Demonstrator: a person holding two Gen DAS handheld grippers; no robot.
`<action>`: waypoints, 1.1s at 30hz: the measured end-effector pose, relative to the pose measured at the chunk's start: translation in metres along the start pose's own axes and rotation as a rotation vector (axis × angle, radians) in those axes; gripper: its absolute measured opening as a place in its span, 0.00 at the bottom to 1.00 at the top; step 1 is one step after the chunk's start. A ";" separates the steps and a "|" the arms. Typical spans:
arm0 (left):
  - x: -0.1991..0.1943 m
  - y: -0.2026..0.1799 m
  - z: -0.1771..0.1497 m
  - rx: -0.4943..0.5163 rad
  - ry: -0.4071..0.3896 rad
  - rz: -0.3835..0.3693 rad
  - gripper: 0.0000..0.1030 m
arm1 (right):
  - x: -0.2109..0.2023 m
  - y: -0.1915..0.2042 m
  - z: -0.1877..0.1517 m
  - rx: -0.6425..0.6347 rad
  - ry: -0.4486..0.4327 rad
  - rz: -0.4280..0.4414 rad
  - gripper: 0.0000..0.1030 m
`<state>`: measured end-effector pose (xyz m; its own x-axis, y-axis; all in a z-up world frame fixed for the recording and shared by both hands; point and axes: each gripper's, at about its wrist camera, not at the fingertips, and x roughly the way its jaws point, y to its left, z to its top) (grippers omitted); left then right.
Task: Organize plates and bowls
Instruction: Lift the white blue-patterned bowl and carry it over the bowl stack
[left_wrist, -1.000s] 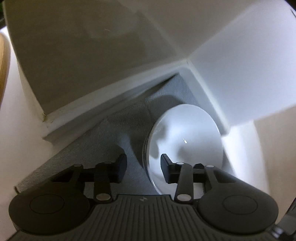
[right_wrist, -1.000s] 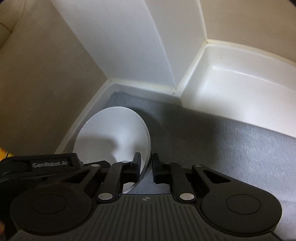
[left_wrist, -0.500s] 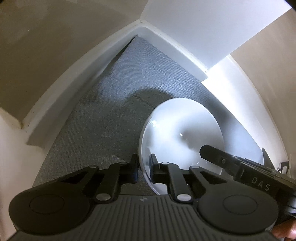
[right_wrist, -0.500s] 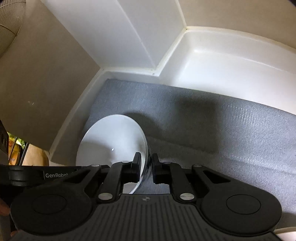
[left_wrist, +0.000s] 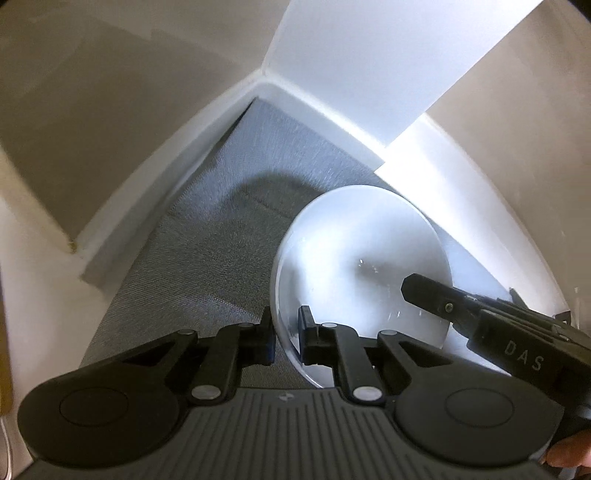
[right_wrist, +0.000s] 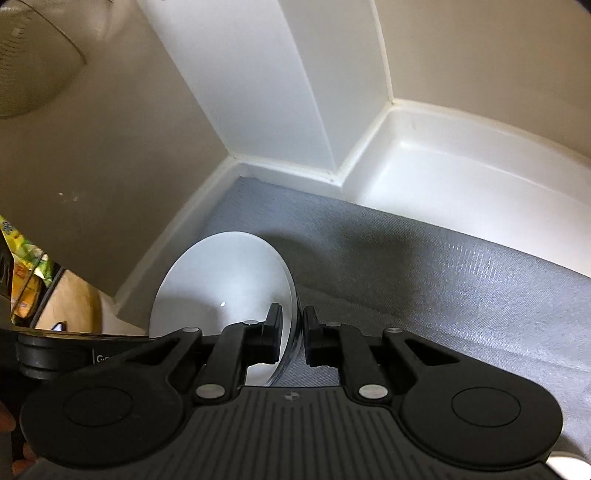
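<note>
Two grippers pinch one white plate (left_wrist: 362, 258) at opposite rim edges above the grey mat (left_wrist: 207, 251): left gripper (left_wrist: 286, 332), right gripper (right_wrist: 293, 332). It looks rigid, glossy, probably slippery and breakable.

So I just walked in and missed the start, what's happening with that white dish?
A person is handling one white bowl with two hand-held grippers at once. The left gripper is shut on the bowl's rim on one side, and the right gripper is shut on the rim on the opposite side. The bowl is above a grey liner in a white-walled corner; whether it touches the liner is hard to tell. No other dishes are in view.
</note>
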<state>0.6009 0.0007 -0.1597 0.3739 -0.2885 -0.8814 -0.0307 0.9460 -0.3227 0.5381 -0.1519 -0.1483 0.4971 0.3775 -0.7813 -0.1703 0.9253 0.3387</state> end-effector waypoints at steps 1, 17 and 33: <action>-0.005 0.000 -0.002 -0.003 -0.008 -0.002 0.12 | -0.005 0.002 -0.001 -0.001 -0.005 0.005 0.13; -0.093 0.005 -0.055 -0.010 -0.130 0.010 0.13 | -0.073 0.040 -0.030 -0.080 -0.052 0.094 0.13; -0.123 0.013 -0.126 0.052 -0.038 0.077 0.15 | -0.088 0.056 -0.087 -0.103 0.053 0.152 0.13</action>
<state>0.4377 0.0296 -0.0992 0.4071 -0.2098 -0.8890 -0.0130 0.9718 -0.2353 0.4114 -0.1303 -0.1062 0.4140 0.5125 -0.7523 -0.3280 0.8549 0.4019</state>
